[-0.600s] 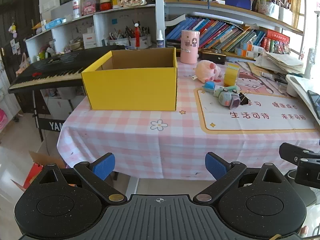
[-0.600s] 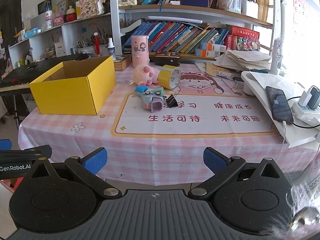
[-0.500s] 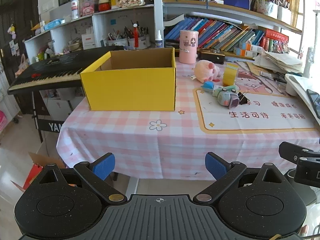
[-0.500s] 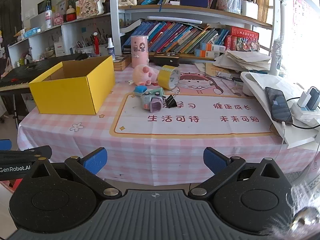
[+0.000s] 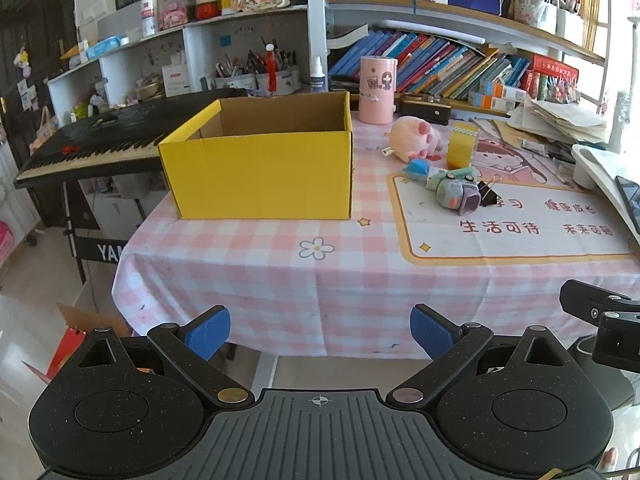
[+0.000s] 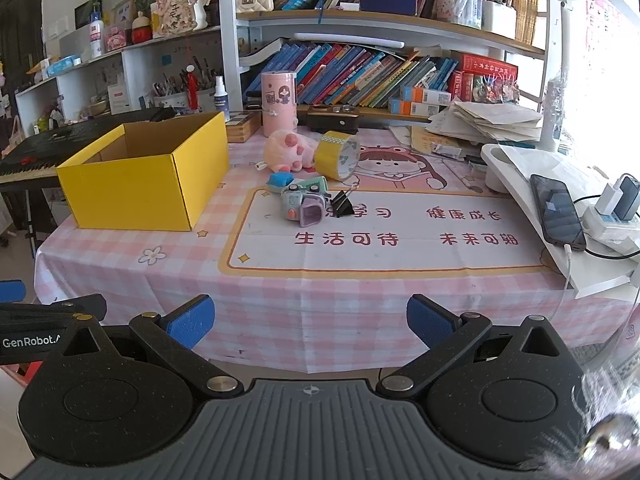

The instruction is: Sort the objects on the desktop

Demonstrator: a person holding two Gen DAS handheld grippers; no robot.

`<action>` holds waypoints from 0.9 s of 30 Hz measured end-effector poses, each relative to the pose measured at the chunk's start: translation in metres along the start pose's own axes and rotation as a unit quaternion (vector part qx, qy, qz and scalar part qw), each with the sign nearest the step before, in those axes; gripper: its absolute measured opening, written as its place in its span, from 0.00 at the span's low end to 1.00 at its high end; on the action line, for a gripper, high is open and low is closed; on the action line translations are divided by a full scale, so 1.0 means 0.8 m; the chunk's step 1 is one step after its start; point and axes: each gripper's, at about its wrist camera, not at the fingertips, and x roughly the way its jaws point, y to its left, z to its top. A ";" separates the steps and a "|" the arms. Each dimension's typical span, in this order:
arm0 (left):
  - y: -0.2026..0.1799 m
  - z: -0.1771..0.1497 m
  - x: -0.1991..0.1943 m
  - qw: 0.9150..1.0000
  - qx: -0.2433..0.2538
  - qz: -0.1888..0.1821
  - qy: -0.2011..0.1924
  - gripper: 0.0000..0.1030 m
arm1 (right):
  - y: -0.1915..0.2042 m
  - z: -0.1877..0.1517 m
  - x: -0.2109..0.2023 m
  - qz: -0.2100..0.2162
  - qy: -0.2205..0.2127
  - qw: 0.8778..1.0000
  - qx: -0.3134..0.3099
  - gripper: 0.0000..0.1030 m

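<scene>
Nothing shifted since before: yellow box [image 5: 260,172] open-topped, visible inside bare; both grippers' jaws wide, empty.

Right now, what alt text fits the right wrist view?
The open right tool hovers before a pink checked table, holding nothing. On the table an open yellow box stands left of a small cluster: a pink plush toy, a yellow tape roll, a toy camera and a black binder clip.

Left gripper [image 5: 320,330] jaws wide apart, nothing between; right gripper [image 6: 310,320] same, both angled downward.
</scene>
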 end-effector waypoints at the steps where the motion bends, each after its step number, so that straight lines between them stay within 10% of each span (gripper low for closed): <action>1: 0.000 0.000 0.000 1.000 0.000 0.000 0.000 0.95 | 0.000 0.001 0.000 0.000 0.000 1.000 0.000 1.00; 27: 0.001 0.002 0.002 1.000 0.008 -0.001 -0.008 0.95 | 0.003 0.001 0.004 0.001 0.001 1.000 -0.001 0.99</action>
